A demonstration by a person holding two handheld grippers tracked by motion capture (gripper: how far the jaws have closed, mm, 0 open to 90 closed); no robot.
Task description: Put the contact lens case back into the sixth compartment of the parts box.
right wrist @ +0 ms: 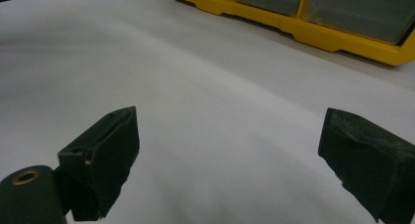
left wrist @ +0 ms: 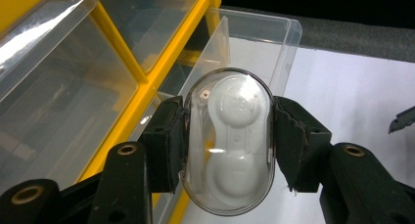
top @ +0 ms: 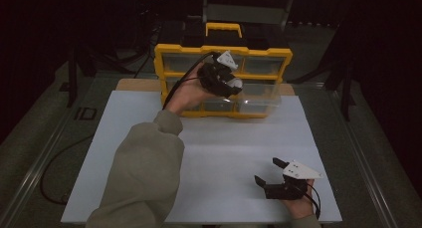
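Fingers of our left gripper are pressing in from both sides on a small clear oval case, clamping it at its waist. Inside the case we are seeing a white insert with two round wells, one above the other. We are finding no brand, label or readable writing on the case, apart from a tiny mark near its upper left edge that is too small to make out.

We are holding the case up in front of the yellow organizer, right above a clear drawer that is standing pulled out from the lower right of the frame. In the high view the left gripper is hovering at the middle of the organizer's face, over the open drawer. No lettering on the organizer's yellow frame or black-and-yellow handle is legible to us in this dim light.

Our right gripper is resting low over the white tabletop at the near right, well apart from the organizer. Its fingers are standing wide apart with nothing between them
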